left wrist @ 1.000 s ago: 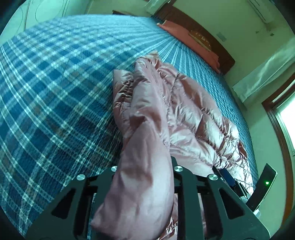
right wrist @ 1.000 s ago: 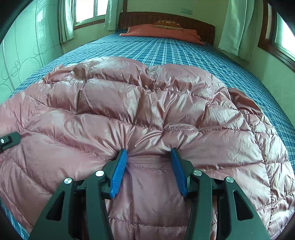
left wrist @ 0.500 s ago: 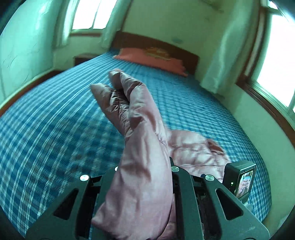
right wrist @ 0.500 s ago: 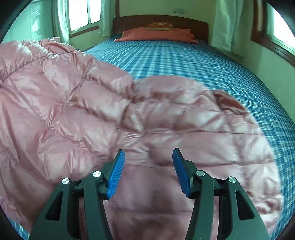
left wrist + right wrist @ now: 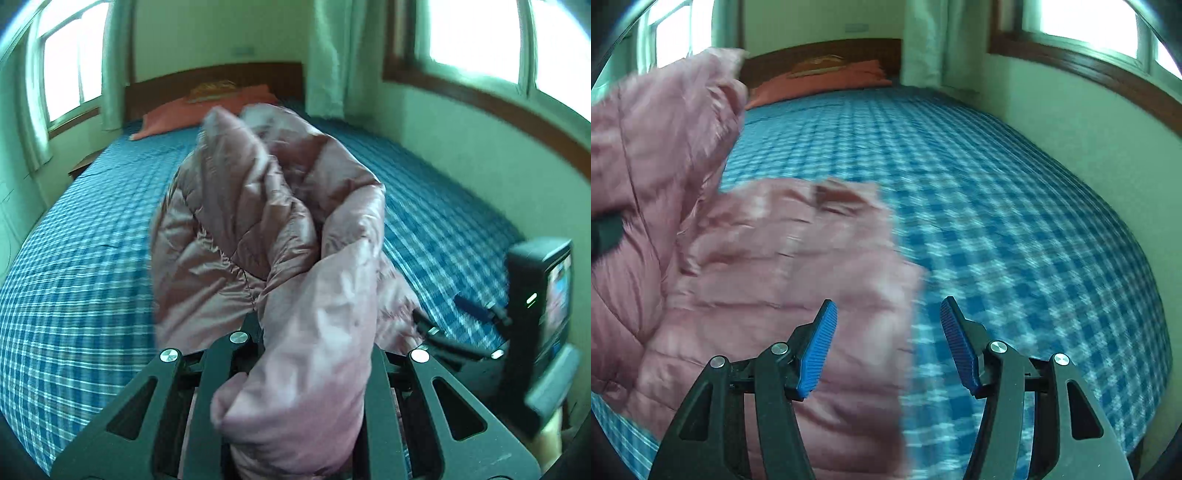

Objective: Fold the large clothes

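A pink quilted puffer jacket [image 5: 258, 221] hangs bunched in front of the left wrist camera, raised above the bed. My left gripper [image 5: 306, 332] is shut on a thick fold of it, which hides the fingertips. In the right wrist view the rest of the jacket [image 5: 775, 258] lies on the bed at lower left, with the raised part at the far left. My right gripper [image 5: 886, 306] hovers over the jacket's right edge. Its jaws are opening and the blue pads [image 5: 820, 347] press on nothing.
The bed has a blue plaid cover [image 5: 997, 221], an orange pillow [image 5: 820, 79] and a dark wooden headboard [image 5: 820, 51] at the far end. A pale wall runs close along its right side under windows. The right gripper's body [image 5: 535, 314] shows at the left view's right edge.
My left gripper has lifted its fold of jacket and swung it over to the right. My right gripper has let go of the jacket, spread wider and slid right to the jacket's edge.
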`<action>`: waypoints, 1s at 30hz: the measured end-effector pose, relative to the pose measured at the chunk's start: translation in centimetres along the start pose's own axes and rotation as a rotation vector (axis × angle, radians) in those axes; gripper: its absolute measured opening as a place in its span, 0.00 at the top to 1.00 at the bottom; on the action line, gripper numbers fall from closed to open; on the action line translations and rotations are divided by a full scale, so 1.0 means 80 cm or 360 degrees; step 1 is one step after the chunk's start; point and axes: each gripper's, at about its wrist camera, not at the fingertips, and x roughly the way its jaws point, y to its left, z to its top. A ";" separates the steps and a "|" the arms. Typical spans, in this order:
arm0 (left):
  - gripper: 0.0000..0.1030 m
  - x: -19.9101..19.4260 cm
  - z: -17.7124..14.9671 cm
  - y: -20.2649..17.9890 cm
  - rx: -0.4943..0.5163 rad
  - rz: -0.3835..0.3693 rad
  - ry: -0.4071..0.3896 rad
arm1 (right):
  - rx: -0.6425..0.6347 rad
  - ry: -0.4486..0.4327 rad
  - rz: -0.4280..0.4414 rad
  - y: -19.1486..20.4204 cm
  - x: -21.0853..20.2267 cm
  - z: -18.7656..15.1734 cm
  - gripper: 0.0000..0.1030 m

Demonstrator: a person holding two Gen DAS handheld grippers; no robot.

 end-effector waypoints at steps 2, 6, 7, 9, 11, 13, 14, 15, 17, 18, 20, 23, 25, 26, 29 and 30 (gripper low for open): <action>0.86 0.021 -0.008 -0.018 0.0037 -0.0002 0.0060 | 0.0033 0.0026 -0.0040 -0.025 0.005 -0.009 0.43; 0.86 0.058 -0.030 -0.043 0.0059 0.0007 0.0169 | 0.0094 0.0081 -0.0095 -0.061 0.014 -0.035 0.43; 0.86 0.063 -0.034 -0.044 0.0061 0.0012 0.0178 | 0.0107 0.0094 -0.0101 -0.066 0.017 -0.041 0.43; 0.86 0.066 -0.045 -0.053 0.0083 0.0032 0.0185 | 0.0126 0.0115 -0.0106 -0.075 0.022 -0.049 0.43; 0.86 0.073 -0.052 -0.062 0.0118 0.0057 0.0182 | 0.0145 0.0141 -0.0105 -0.083 0.033 -0.055 0.43; 0.86 0.076 -0.056 -0.074 0.0139 0.0074 0.0176 | 0.0159 0.0162 -0.0099 -0.088 0.041 -0.059 0.43; 0.86 0.078 -0.058 -0.077 0.0154 0.0086 0.0173 | 0.0161 0.0166 -0.0098 -0.090 0.044 -0.060 0.43; 0.86 0.080 -0.059 -0.082 0.0173 0.0099 0.0166 | 0.0161 0.0168 -0.0098 -0.090 0.046 -0.059 0.43; 0.86 0.085 -0.061 -0.086 0.0190 0.0115 0.0158 | 0.0160 0.0175 -0.0094 -0.093 0.050 -0.060 0.43; 0.86 0.086 -0.063 -0.087 0.0197 0.0120 0.0157 | 0.0162 0.0178 -0.0093 -0.093 0.051 -0.060 0.43; 0.86 0.088 -0.063 -0.089 0.0202 0.0125 0.0156 | 0.0165 0.0183 -0.0092 -0.090 0.050 -0.062 0.43; 0.86 0.088 -0.064 -0.088 0.0198 0.0121 0.0153 | 0.0161 0.0188 -0.0100 -0.092 0.054 -0.063 0.43; 0.86 0.088 -0.065 -0.088 0.0206 0.0123 0.0148 | 0.0158 0.0193 -0.0105 -0.092 0.055 -0.063 0.43; 0.86 0.088 -0.065 -0.087 0.0208 0.0125 0.0148 | 0.0156 0.0195 -0.0107 -0.091 0.056 -0.064 0.43; 0.86 0.088 -0.067 -0.087 0.0215 0.0129 0.0143 | 0.0150 0.0196 -0.0115 -0.089 0.057 -0.065 0.43; 0.86 0.089 -0.067 -0.088 0.0217 0.0129 0.0142 | 0.0149 0.0196 -0.0117 -0.087 0.056 -0.066 0.43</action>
